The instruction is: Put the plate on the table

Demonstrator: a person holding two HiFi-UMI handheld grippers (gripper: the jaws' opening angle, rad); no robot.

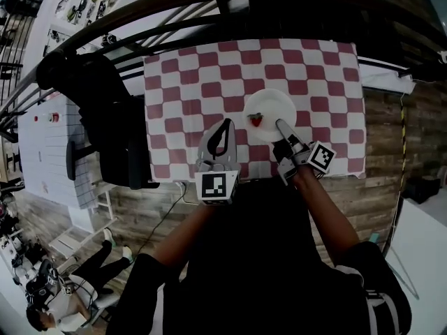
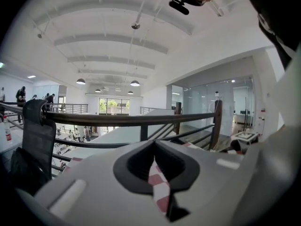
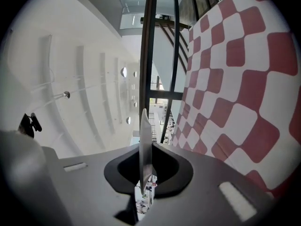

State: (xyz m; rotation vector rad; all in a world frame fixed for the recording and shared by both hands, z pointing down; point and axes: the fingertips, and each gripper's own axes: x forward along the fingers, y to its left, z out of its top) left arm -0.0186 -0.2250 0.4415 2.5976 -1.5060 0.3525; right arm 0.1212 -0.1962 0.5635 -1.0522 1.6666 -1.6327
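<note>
A white plate [image 1: 274,105] with a small red piece [image 1: 256,120] on it is over the middle of the red-and-white checked table [image 1: 181,82]. My right gripper [image 1: 281,125] is shut on the plate's near rim. In the right gripper view the plate [image 3: 145,126] shows edge-on between the jaws of the right gripper [image 3: 149,147], with the checked cloth [image 3: 235,79] alongside. To the left of the plate, my left gripper [image 1: 226,123] hangs over the cloth with its tips together and nothing in it. In the left gripper view the left gripper [image 2: 153,145] shows only cloth through its gap.
A dark curved railing [image 1: 174,19] runs behind the table. A black chair with dark cloth draped on it [image 1: 105,117] stands at the table's left side. A cable [image 1: 167,215] trails over the wooden floor by the table's near edge. A lower floor with people lies beyond the railing.
</note>
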